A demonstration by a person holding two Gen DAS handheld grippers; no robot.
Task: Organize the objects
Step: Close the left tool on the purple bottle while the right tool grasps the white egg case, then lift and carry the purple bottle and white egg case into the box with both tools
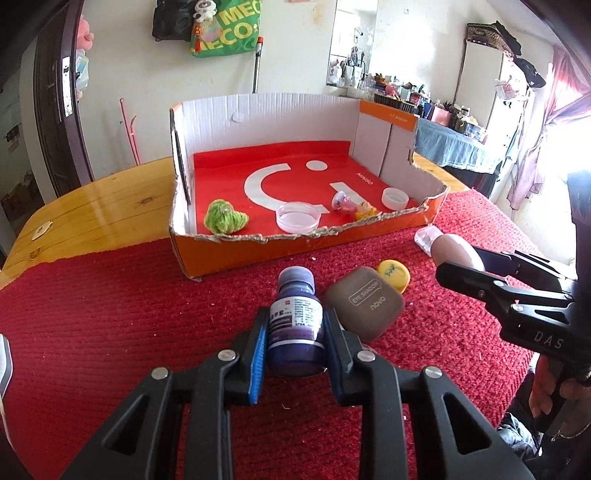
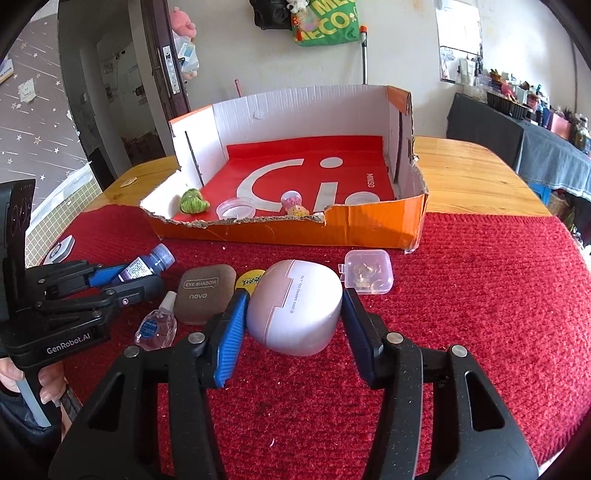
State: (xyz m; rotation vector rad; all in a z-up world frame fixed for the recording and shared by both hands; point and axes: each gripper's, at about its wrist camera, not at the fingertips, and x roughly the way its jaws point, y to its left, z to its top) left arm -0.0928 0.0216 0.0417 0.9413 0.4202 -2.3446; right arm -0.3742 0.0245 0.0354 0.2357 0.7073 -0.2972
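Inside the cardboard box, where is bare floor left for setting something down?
The box has free red floor along its back wall and behind the green toy. Its torn front edge is crowded: clear dish, small figures, white lid.

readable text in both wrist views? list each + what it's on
"EYE SHADOW" and "novo": brown compact
"© 2025 SANRIO CO., LTD.": lilac case between the right gripper's jaws
"GenRobot.AI": left gripper body
"DAS": right gripper body, left view
"MINISO": red liner in the box
"MEC", "ECO": green bag, cut off
Purple bottle label: too small to read
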